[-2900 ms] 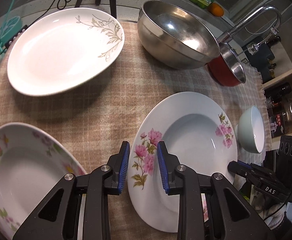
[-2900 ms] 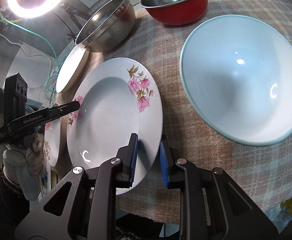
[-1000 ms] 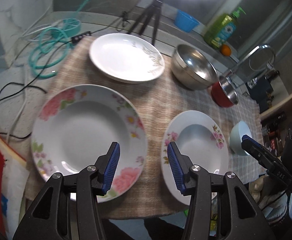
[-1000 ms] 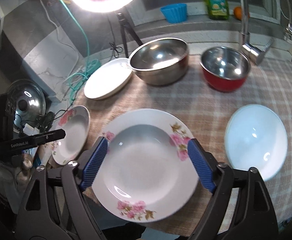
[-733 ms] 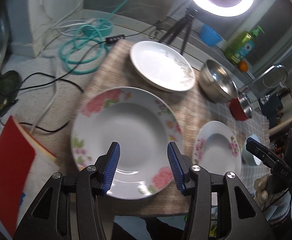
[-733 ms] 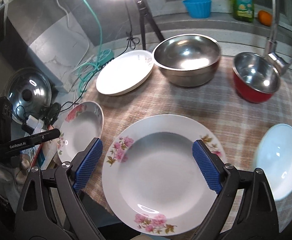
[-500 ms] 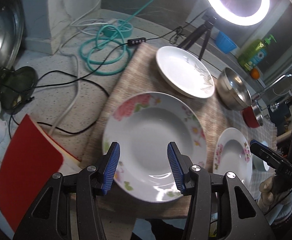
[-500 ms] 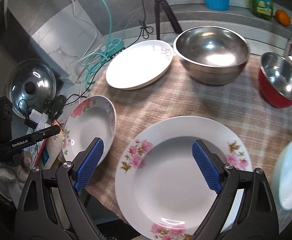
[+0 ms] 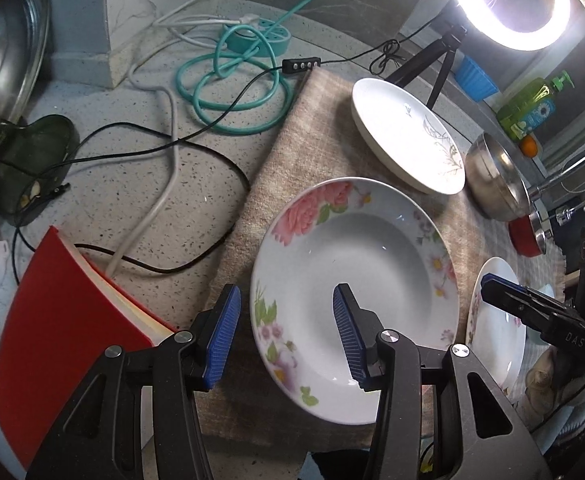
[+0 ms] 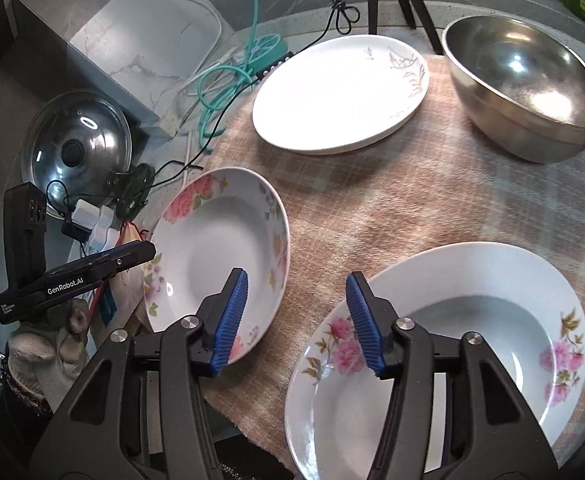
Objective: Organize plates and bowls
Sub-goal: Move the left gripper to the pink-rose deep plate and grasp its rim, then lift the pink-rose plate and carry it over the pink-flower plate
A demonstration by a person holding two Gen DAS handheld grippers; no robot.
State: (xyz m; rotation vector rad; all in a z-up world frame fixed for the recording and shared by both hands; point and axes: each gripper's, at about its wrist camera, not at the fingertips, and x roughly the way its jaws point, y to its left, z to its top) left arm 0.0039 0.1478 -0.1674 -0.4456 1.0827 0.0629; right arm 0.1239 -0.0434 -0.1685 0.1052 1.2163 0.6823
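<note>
Both grippers have pulled back from the pink-flowered plate since we last gripped it. Our left gripper hangs wide open and empty over the near-left rim of the rose plate. Our right gripper, also open and empty, points between the two plates on the cloth.

right hand-held gripper: jaws wide apart, holding nothing, over checked cloth | below-left: rose-rimmed deep plate | below-right: pink-flowered deep plate | far side: white leaf-print plate beside steel bowl | left hand-held gripper at left edge, beyond rose-rimmed plate
</note>
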